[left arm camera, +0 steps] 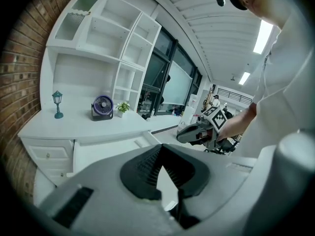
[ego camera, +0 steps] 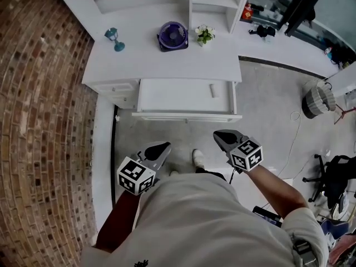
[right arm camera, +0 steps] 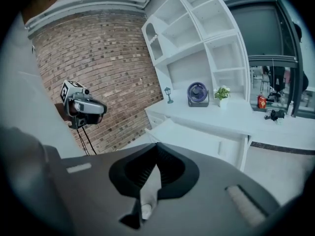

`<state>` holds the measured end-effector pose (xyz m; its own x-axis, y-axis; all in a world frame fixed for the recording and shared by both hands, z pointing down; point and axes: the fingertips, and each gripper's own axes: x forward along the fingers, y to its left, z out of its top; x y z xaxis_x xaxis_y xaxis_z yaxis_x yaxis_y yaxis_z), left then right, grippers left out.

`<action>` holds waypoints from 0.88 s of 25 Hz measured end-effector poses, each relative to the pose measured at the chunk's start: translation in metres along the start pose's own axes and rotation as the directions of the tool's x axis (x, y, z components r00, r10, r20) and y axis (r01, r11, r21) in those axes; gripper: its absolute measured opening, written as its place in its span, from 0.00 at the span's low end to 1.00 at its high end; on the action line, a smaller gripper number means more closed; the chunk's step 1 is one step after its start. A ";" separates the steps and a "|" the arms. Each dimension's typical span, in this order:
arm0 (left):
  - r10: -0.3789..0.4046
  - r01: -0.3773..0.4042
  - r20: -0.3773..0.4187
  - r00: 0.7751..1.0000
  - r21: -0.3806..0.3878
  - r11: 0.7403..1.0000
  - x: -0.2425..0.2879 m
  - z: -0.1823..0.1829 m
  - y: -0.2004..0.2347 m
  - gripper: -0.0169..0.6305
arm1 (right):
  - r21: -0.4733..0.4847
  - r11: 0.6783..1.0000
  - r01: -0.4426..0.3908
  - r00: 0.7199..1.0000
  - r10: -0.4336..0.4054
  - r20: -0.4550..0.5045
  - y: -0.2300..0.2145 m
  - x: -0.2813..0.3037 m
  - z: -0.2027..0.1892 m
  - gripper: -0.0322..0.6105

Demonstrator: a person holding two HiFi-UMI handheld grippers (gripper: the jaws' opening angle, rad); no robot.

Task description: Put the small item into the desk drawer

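The white desk (ego camera: 161,60) has its wide drawer (ego camera: 167,96) pulled open. A small white cylindrical item (ego camera: 212,89) lies inside it near the right end. My left gripper (ego camera: 161,148) and right gripper (ego camera: 220,134) hang close to the person's body, below the drawer front and apart from it. Both are shut with nothing between the jaws. In the left gripper view the left gripper (left arm camera: 160,147) has its tips together, and the open drawer (left arm camera: 110,149) lies beyond. The right gripper (right arm camera: 156,149) looks the same in its own view, with the left gripper (right arm camera: 82,108) held up beside it.
On the desk top stand a teal lamp (ego camera: 115,39), a purple fan (ego camera: 172,35) and a small plant (ego camera: 204,34). A brick wall (ego camera: 39,121) runs along the left. A round basket (ego camera: 318,99) and an office chair (ego camera: 334,174) are on the right. The person's shoe (ego camera: 198,157) is on the floor.
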<state>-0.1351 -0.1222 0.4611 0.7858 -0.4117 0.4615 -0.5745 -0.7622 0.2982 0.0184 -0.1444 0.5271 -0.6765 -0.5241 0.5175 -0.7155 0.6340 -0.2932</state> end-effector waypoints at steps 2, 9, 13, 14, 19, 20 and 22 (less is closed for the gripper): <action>-0.005 0.005 0.000 1.000 0.001 1.000 -0.010 -0.006 -0.002 0.03 | -0.010 1.000 0.002 1.000 -0.002 0.009 0.014 -0.003 0.002 0.07; -0.015 0.015 0.007 1.000 0.000 1.000 -0.044 -0.028 -0.007 0.03 | -0.013 0.999 0.033 0.999 -0.032 0.038 0.052 -0.009 0.004 0.07; -0.018 0.018 0.010 1.000 -0.003 1.000 -0.062 -0.042 -0.008 0.03 | -0.011 0.999 0.046 0.997 -0.045 0.057 0.075 -0.012 0.002 0.07; -0.020 0.020 0.011 1.000 -0.005 1.000 -0.066 -0.046 -0.008 0.03 | -0.010 0.999 0.048 0.997 -0.047 0.060 0.080 -0.013 0.000 0.07; -0.030 0.030 0.010 1.000 -0.012 0.999 -0.081 -0.062 -0.013 0.03 | -0.011 0.998 0.054 0.996 -0.053 0.076 0.105 -0.014 -0.004 0.07; -0.032 0.033 0.009 0.999 -0.013 0.999 -0.083 -0.064 -0.015 0.03 | -0.012 0.999 0.053 0.996 -0.052 0.077 0.110 -0.015 -0.005 0.07; -0.038 0.038 0.007 0.999 -0.012 0.999 -0.087 -0.069 -0.017 0.03 | -0.017 0.999 0.051 0.996 -0.050 0.077 0.119 -0.015 -0.008 0.07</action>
<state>-0.2090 -0.0387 0.4739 0.8084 -0.3860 0.4445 -0.5473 -0.7709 0.3258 -0.0554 -0.0567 0.4909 -0.6515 -0.5968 0.4683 -0.7460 0.6162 -0.2527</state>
